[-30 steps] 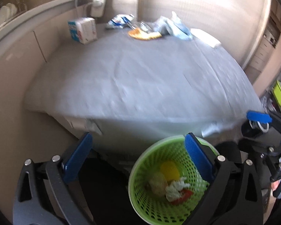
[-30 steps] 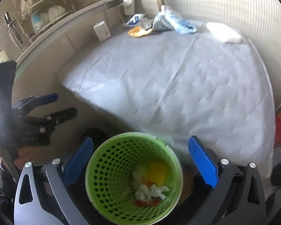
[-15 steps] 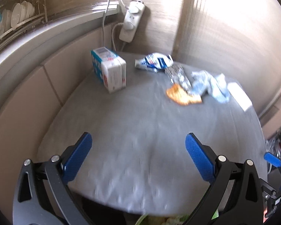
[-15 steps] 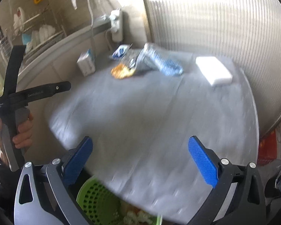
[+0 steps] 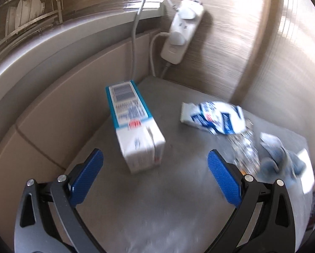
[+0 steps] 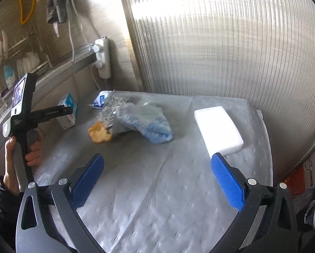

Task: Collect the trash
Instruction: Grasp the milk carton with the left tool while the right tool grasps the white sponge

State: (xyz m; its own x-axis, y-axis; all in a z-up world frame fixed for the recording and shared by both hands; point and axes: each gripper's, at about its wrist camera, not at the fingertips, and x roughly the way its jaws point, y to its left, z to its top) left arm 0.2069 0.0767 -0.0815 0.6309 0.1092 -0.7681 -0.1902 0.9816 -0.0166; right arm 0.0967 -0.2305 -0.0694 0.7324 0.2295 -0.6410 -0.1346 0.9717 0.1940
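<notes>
Trash carton (image 5: 134,126) stands upright near wall corner; left gripper (image 5: 155,176) spread wide, empty, lined up to straddle it. Right gripper (image 6: 157,179) wide, empty, above table (image 6: 178,200), waiting.

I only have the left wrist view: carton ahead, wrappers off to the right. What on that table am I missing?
Observer: An orange scrap lies beside the foil wrapper.
Operator: And the right tool?
Observer: The right tool is open and holds nothing, above the table.
Operator: Anything further right?
Observer: A white block lies flat near the ribbed wall panel, apart from the trash.
</notes>
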